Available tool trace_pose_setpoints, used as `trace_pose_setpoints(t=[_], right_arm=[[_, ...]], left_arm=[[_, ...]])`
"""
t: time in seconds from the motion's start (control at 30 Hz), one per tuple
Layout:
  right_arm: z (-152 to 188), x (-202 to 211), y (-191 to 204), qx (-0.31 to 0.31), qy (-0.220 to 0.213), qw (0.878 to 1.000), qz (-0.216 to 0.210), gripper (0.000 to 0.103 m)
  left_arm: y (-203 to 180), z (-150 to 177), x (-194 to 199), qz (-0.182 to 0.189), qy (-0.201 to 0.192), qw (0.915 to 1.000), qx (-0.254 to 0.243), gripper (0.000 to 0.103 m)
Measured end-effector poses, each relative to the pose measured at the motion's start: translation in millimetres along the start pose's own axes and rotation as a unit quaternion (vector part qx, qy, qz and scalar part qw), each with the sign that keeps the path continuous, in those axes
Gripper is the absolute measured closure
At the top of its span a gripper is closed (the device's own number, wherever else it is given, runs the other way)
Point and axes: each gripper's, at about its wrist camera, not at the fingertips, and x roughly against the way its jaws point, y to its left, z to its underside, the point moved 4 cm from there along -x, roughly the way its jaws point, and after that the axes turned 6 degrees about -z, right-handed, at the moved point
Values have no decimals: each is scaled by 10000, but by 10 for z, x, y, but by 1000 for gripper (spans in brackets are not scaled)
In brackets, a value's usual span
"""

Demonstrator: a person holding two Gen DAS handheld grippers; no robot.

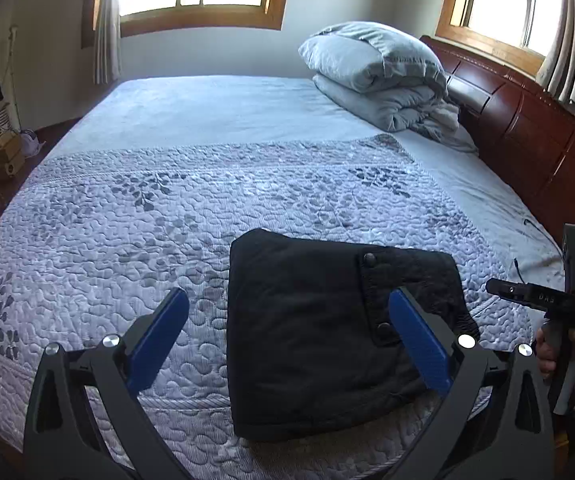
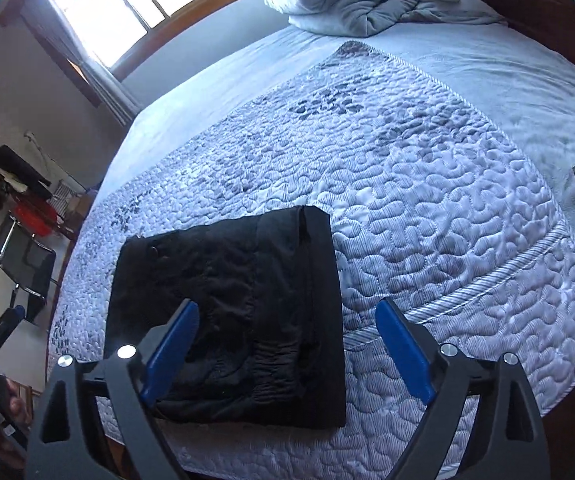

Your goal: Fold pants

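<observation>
left gripper point(image 1: 289, 334): your jaws wide, tilted down, nothing gripped | right gripper point(image 2: 287, 344): your jaws spread wide, empty, tilted down

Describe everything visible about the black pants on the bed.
The black pants lie folded into a compact, thick rectangular bundle, flat on the quilted bedspread near the bed's front edge. The fabric looks padded and matte. A tab with two snap buttons and a gathered elastic waistband face up. Both claws hover open above it; nothing grips it.
</observation>
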Motion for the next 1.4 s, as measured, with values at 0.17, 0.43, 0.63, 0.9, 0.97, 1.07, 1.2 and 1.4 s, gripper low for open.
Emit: trace_pose_setpoints(t=[0.17, 0.43, 0.63, 0.9, 0.97, 1.07, 1.2, 1.4], right_arm=[[-19, -178, -137, -262, 129, 9995, -108, 12], [-18, -333, -246, -243, 337, 9987, -307, 12], [22, -489, -330, -261, 640, 9961, -540, 12], [91, -654, -515, -563, 1040, 9858, -1193, 12], [93, -687, -564, -626, 1138, 9817, -1394, 12], [101, -751, -638, -705, 1341, 9736, -1708, 11], [125, -836, -725, -782, 1592, 9624, -2056, 10], [147, -973, -744, -762, 1857, 9534, -2253, 6]], left_arm=[[201, 202, -548, 199, 748, 9969, 173, 3], [823, 582, -1149, 1420, 1887, 9600, 1507, 3], [869, 722, -1539, 2345, 2711, 9201, 1577, 3], [755, 854, -1940, 3090, 3424, 8698, 1753, 3], [698, 859, -1967, 3327, 3526, 8557, 1812, 3], [586, 872, -2039, 3507, 3731, 8405, 1772, 3], [474, 915, -2090, 3572, 3931, 8322, 1590, 3], [328, 947, -2164, 3497, 4205, 8249, 1428, 3]])
